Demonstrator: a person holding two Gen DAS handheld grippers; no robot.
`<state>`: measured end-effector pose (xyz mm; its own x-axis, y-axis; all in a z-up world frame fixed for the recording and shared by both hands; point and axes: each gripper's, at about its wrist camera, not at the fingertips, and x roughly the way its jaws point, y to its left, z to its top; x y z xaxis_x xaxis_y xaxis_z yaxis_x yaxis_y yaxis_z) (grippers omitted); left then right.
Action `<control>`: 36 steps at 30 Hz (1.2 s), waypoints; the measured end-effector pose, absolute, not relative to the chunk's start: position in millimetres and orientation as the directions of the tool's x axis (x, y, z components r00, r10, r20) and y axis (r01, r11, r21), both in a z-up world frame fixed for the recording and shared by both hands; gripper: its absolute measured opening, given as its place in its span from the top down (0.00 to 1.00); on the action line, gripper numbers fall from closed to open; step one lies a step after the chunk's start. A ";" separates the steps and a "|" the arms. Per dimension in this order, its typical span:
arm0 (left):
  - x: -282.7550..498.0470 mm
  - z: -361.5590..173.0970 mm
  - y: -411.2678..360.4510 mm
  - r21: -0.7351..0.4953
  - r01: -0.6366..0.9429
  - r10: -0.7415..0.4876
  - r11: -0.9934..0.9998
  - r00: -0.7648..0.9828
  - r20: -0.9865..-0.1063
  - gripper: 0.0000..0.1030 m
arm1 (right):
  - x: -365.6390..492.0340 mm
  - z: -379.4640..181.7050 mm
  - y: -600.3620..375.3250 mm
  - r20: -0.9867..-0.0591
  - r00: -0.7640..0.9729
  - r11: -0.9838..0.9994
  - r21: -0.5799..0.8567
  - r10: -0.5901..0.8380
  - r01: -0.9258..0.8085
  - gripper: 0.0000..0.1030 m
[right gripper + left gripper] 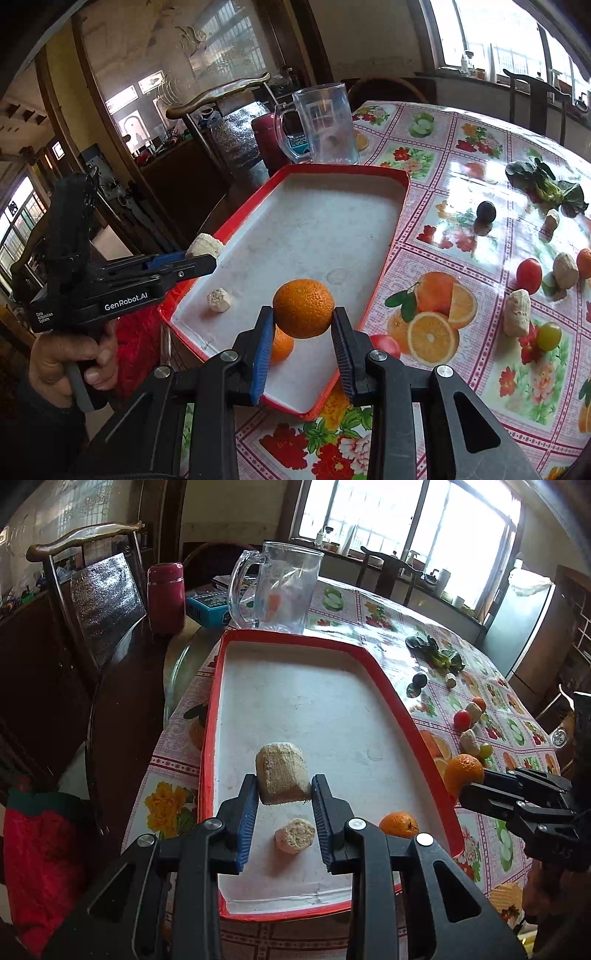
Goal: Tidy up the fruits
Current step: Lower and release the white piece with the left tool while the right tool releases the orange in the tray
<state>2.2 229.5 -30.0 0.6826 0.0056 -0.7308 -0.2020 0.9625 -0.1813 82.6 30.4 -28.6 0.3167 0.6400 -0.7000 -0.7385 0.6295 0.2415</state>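
A red-rimmed white tray [295, 701] [317, 221] lies on the table. My left gripper [284, 786] is shut on a beige corn piece [282, 777] and holds it above the tray; the piece also shows in the right wrist view [205, 245]. A smaller beige piece [294, 835] [218, 300] and an orange [399, 824] [282, 347] lie in the tray. My right gripper [303, 317] is shut on a second orange [303, 308] [463, 773] over the tray's near edge.
A glass jug [280, 587] [325, 125] stands behind the tray, with a red flask [166, 598] beside it. On the fruit-print tablecloth to the right lie tomatoes [529, 275], beige pieces [517, 312], a dark plum [485, 211] and leafy greens [546, 186]. A chair [92, 590] stands at left.
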 end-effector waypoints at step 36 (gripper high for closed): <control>10.6 -50.9 230.3 -0.158 -0.241 0.028 0.958 0.622 -0.782 0.64 | 87.2 -43.6 45.6 -0.730 0.287 0.622 0.236 0.621 -0.747 0.61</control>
